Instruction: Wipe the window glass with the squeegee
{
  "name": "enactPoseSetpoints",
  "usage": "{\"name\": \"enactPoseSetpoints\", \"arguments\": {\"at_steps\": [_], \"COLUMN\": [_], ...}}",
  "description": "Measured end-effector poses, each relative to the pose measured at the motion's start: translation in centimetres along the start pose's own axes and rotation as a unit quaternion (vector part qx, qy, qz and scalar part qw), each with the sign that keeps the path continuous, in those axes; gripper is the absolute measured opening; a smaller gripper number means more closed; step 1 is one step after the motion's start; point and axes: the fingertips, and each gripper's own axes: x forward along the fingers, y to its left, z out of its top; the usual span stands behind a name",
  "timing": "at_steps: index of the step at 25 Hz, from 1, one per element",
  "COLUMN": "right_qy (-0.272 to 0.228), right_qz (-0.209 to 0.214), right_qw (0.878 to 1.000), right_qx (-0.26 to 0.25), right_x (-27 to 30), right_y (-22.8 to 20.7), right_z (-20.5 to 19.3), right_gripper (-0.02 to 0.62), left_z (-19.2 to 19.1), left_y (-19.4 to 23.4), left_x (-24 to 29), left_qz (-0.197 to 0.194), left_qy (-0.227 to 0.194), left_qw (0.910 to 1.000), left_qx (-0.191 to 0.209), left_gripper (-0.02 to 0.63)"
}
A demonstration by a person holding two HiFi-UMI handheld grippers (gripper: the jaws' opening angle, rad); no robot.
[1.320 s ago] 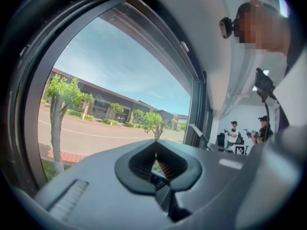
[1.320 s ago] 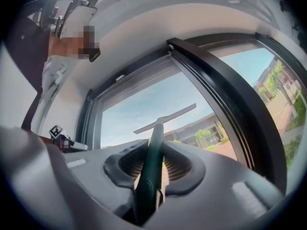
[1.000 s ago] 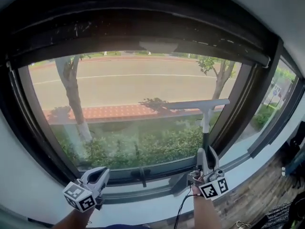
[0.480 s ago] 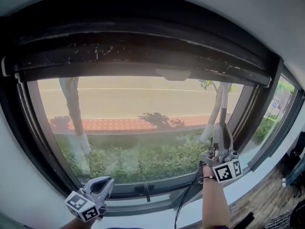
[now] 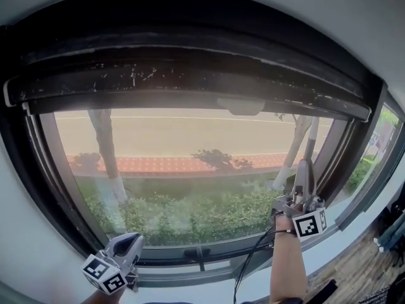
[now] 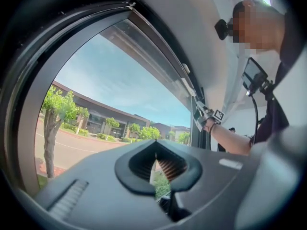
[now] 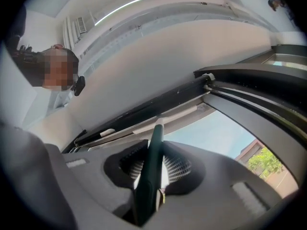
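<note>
- Now the right gripper [image 5: 304, 176] is raised high at the right side of the window glass [image 5: 190, 170]. A second ago it sat low near the sill [image 5: 190, 272].
- Its jaws are clamped on the dark handle of the squeegee [image 7: 152, 166], which runs straight up between them.
- A second ago the blade [image 7: 165, 119] lay across the middle of the pane. In the right gripper view it is now up at the top frame [image 5: 190, 75], lying along its lower edge.
- From the head view the blade is hard to tell from the frame. It probably rests on the glass at the very top, but contact cannot be confirmed.
- The left gripper [image 5: 130, 242] stays low at the bottom left by the sill. Its jaws are closed together on nothing, and it takes no part in the work.
- Judging by this, the squeegee has been carried up to begin a stroke at the top of the right-hand strip.
- The next move likely calls for even pressure and a steady downward pull, keeping the blade level so no streak is left.
- One risk is the blade catching on the frame edge at the start.
</note>
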Motion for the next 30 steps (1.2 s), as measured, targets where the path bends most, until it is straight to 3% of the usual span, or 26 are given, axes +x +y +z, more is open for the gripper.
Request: {"name": "enactPoseSetpoints", "arguments": {"at_steps": [7, 15, 30], "right_qy": [0.019, 0.037, 0.081], "right_qz": [0.017, 0.002, -0.038], "right_qw": [1.0, 0.999, 0.995], "right_qx": [-0.001, 0.0, 0.038], "right_x": [0.8, -1.4, -8.1], "right_y": [-0.1, -0.1, 0.1], "right_z": [-0.6, -1.5, -4.4], "right_gripper": [0.103, 0.103, 0.103], "left_z": [-0.6, -2.8, -4.4], "left_y": [0.6, 0.0, -3.5], "left_x": [-0.5, -1.4, -2.3], "left_qz": [0.011, 0.015, -0.011], "left_qy": [-0.007, 0.016, 0.044], "left_qw": [0.9997, 0.9993, 0.9987], "left_qx": [-0.018, -0.029, -0.023], "left_gripper": [0.005, 0.005, 0.005]}}
